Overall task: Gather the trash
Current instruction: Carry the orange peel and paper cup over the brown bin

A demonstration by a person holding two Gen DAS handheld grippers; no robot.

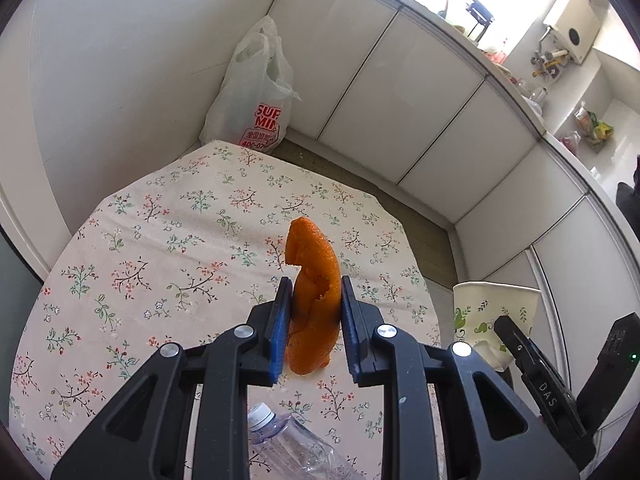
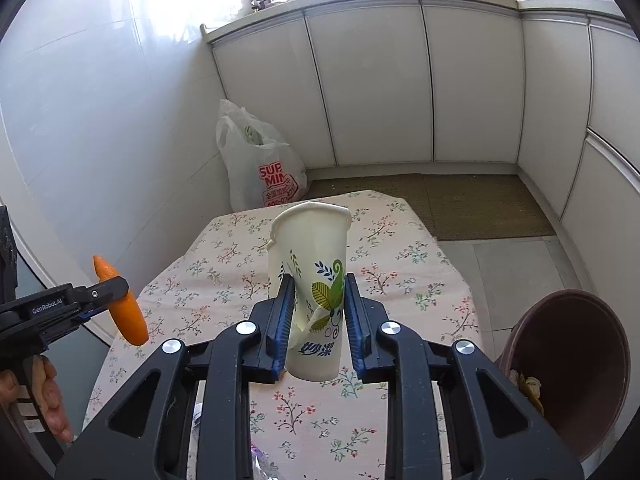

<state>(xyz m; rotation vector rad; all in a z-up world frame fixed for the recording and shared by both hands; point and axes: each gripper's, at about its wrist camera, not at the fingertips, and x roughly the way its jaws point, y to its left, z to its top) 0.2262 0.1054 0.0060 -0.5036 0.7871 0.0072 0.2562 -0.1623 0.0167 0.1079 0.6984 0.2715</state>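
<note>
My left gripper (image 1: 313,292) is shut on an orange peel (image 1: 312,276) and holds it above the floral tablecloth (image 1: 160,240). The peel also shows in the right wrist view (image 2: 124,304), at the far left. My right gripper (image 2: 316,288) is shut on a crumpled paper cup with green leaf print (image 2: 316,276), held upright above the table. The cup also shows in the left wrist view (image 1: 492,320), at the right. A clear plastic bottle (image 1: 296,444) lies on the table below my left gripper.
A brown bin (image 2: 576,364) with some trash inside stands at the table's right side. A white plastic shopping bag (image 2: 260,160) sits on the floor in the corner beyond the table. White cabinets (image 2: 380,80) line the walls, with a mat (image 2: 460,204) in front.
</note>
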